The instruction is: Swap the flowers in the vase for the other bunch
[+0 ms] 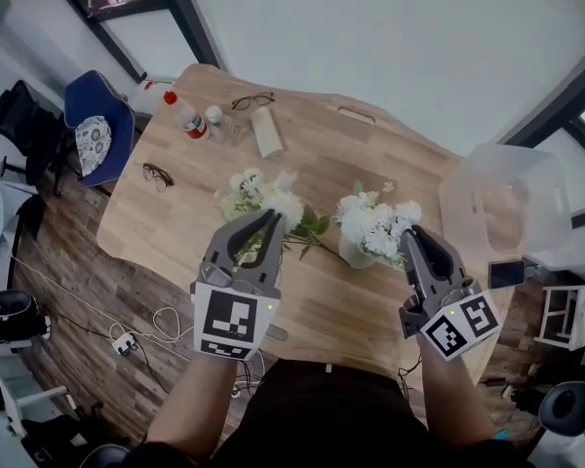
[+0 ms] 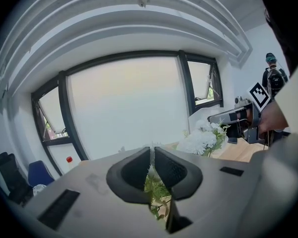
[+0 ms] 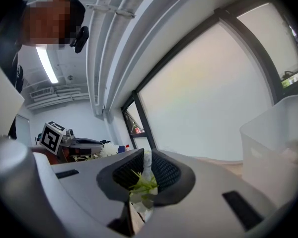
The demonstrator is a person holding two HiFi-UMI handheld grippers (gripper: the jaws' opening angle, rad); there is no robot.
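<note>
Two bunches of white flowers are on the wooden table [image 1: 166, 232]. The loose bunch [image 1: 258, 195] lies left of centre, its stems running right. My left gripper [image 1: 271, 214] [image 2: 152, 150] hovers over it, jaws all but touching; green leaves show below the tips, and no grip on them shows. The other bunch [image 1: 375, 224] [image 2: 201, 140] stands in a pale vase [image 1: 354, 253]. My right gripper [image 1: 409, 234] [image 3: 147, 155] is at its right edge, shut on a white bloom and green leaves of that bunch.
At the table's far side are two pairs of glasses [image 1: 158, 175], small bottles [image 1: 190, 123] and a white tube [image 1: 266, 130]. A clear plastic bin [image 1: 507, 203] and a phone [image 1: 505, 273] are at the right end. A blue chair [image 1: 102, 130] stands left.
</note>
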